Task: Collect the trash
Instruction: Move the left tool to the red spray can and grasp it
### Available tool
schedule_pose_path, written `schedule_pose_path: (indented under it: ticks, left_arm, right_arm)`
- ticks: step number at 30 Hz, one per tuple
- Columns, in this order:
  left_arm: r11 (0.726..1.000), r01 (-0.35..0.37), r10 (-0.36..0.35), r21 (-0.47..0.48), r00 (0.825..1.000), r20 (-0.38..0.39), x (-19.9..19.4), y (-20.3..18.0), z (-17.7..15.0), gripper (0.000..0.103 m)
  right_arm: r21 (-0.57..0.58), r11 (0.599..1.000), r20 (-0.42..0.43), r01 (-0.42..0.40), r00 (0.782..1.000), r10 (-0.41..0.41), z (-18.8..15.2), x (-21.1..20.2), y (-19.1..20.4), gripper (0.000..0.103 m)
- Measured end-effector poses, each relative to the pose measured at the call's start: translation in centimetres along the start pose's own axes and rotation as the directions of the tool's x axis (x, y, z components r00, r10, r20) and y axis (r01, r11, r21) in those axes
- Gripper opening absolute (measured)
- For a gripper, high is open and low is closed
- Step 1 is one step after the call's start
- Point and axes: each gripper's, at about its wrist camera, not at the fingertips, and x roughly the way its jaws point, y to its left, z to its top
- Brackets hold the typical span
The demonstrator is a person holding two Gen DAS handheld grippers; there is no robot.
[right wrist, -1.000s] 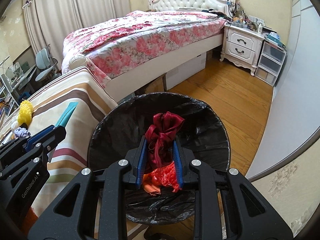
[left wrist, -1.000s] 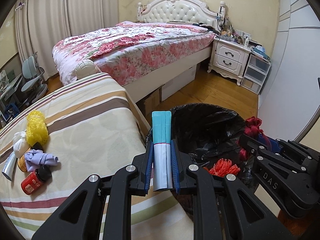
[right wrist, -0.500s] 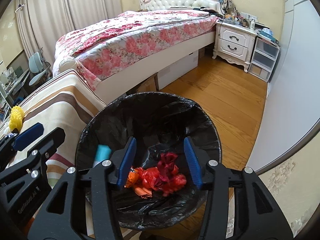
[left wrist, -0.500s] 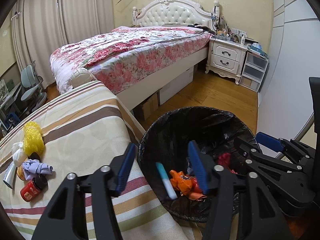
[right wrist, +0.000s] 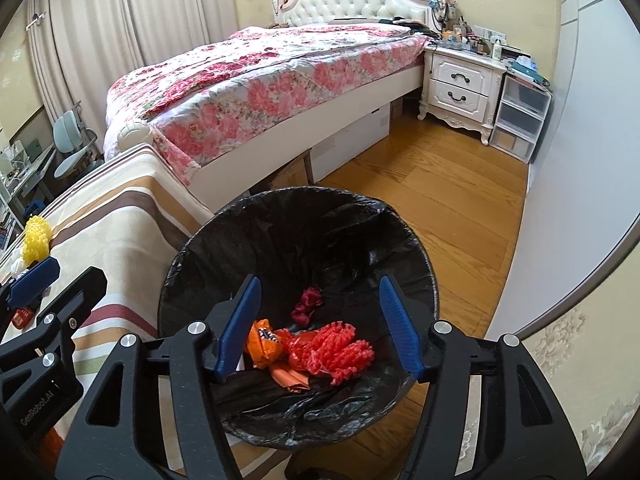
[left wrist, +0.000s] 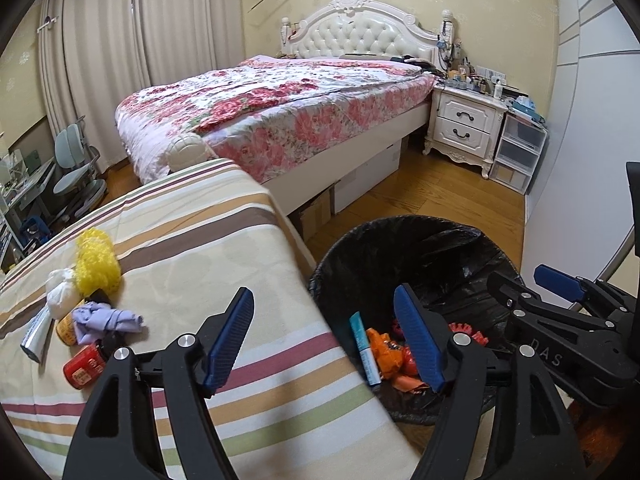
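Note:
A trash bin lined with a black bag point(left wrist: 420, 248) point(right wrist: 304, 224) stands on the floor beside the striped bed. Inside lie a teal-and-white tube point(left wrist: 365, 348), an orange wrapper point(right wrist: 264, 342), red mesh point(right wrist: 340, 350) and a dark red ribbon point(right wrist: 306, 306). My left gripper point(left wrist: 324, 312) is open and empty over the bin's left rim. My right gripper point(right wrist: 318, 300) is open and empty above the bin. On the striped cover lie a yellow mesh point(left wrist: 96, 264), a white wad point(left wrist: 60, 298), a purple cloth point(left wrist: 106, 318), a red bottle point(left wrist: 82, 368) and a silver tube point(left wrist: 36, 332).
A floral bed point(left wrist: 280, 108) stands behind, with a white nightstand point(left wrist: 464, 124) and plastic drawers point(left wrist: 516, 156) at the right wall. Wood floor point(right wrist: 440, 200) surrounds the bin. A desk chair point(left wrist: 76, 168) is at far left.
Both grippers opened. The tube dropped from my left gripper and the red ribbon from my right gripper; both now lie in the bin. Both grippers have risen and pulled back.

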Motion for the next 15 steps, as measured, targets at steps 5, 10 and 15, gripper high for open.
schedule_pose_path:
  ticks: [5, 10, 15]
  left_arm:
    - [0.999, -0.031, 0.031, -0.041, 1.000, -0.006, -0.9, 2.5, -0.8, 0.071]
    - [0.994, -0.070, 0.069, -0.088, 0.998, -0.008, -2.2, 5.7, -1.7, 0.071]
    - [0.984, -0.121, 0.119, -0.133, 0.993, -0.022, -3.1, 8.8, -2.8, 0.071]
  right_arm:
    - [-0.032, 0.999, -0.004, -0.025, 1.000, 0.024, -0.4, -0.4, 2.0, 0.060]
    - [-0.070, 0.996, -0.014, -0.059, 0.998, 0.058, -0.7, -0.7, 4.5, 0.061]
    - [-0.115, 0.988, -0.032, -0.099, 0.995, 0.096, -1.3, -0.9, 7.4, 0.061]
